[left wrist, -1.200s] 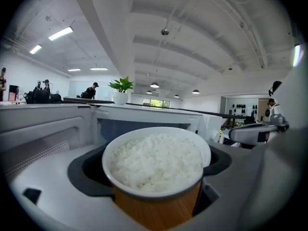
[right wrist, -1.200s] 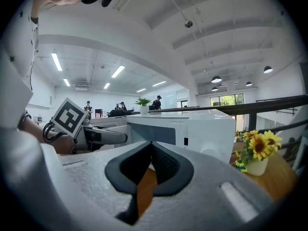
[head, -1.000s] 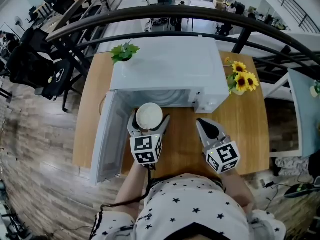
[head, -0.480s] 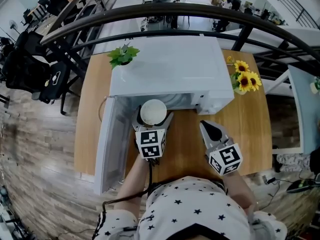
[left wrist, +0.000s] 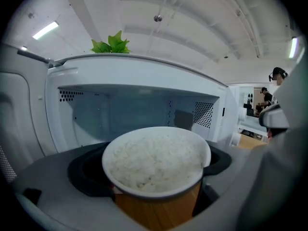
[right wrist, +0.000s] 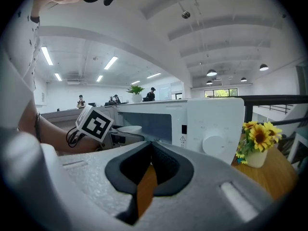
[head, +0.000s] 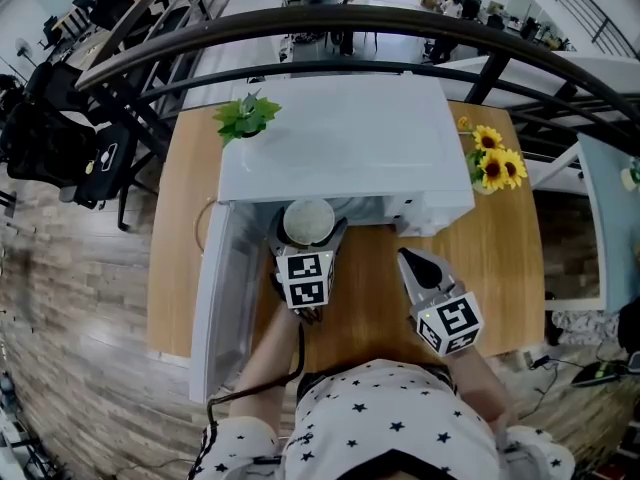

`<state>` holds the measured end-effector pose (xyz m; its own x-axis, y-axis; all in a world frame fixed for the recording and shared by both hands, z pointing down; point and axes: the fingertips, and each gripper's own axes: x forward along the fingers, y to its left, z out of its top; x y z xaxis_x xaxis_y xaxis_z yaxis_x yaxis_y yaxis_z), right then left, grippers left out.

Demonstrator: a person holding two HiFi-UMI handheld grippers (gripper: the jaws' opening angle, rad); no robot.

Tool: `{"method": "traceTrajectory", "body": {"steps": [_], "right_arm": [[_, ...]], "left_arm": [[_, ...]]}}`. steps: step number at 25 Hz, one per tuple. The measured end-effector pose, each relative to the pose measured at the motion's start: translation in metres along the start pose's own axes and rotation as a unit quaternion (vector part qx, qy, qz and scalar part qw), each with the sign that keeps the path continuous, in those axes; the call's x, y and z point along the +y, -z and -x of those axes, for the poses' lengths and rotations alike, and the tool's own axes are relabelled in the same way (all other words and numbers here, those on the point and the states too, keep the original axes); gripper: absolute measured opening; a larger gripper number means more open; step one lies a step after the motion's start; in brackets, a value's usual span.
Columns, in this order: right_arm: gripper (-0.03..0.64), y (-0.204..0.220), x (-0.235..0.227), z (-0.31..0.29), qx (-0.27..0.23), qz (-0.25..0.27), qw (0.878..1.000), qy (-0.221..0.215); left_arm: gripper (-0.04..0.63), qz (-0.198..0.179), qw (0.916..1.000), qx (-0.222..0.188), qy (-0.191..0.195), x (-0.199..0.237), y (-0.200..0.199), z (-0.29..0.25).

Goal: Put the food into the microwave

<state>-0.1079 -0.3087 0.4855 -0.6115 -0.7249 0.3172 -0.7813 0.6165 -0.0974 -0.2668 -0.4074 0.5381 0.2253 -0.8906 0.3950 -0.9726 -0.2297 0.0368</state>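
At center, left hand-held gripper point(head: 307, 230) pinching bowl of rice point(left wrist: 156, 160); at 12 o'clock, open microwave point(head: 340, 148), bowl at its mouth. At 4 o'clock, right hand-held gripper point(head: 410, 260) pressed together, empty. Remains: carry inside, set down, release.

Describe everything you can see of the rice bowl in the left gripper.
The rice bowl is round and white with a smooth, thin rim, filled nearly to the top with plain white rice. It sits upright and level, clamped between the two jaws of the left gripper, which press on its sides. It is at the mouth of the open microwave, with the cavity straight ahead and the door swung out to its left. Its underside is hidden.
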Motion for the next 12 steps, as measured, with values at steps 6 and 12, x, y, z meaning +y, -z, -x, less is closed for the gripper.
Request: {"method": "traceTrajectory", "body": {"steps": [6, 12], "right_arm": [[0.006, 0.005, 0.0, -0.006, 0.007, -0.005, 1.0, -0.002], [0.006, 0.007, -0.002, -0.012, 0.012, -0.007, 1.0, -0.004]], "left_arm": [[0.537, -0.014, 0.9999, 0.006, -0.003, 0.005, 0.003, -0.019], [0.537, -0.018, 0.9997, 0.014, -0.007, 0.009, 0.005, -0.039]]}}
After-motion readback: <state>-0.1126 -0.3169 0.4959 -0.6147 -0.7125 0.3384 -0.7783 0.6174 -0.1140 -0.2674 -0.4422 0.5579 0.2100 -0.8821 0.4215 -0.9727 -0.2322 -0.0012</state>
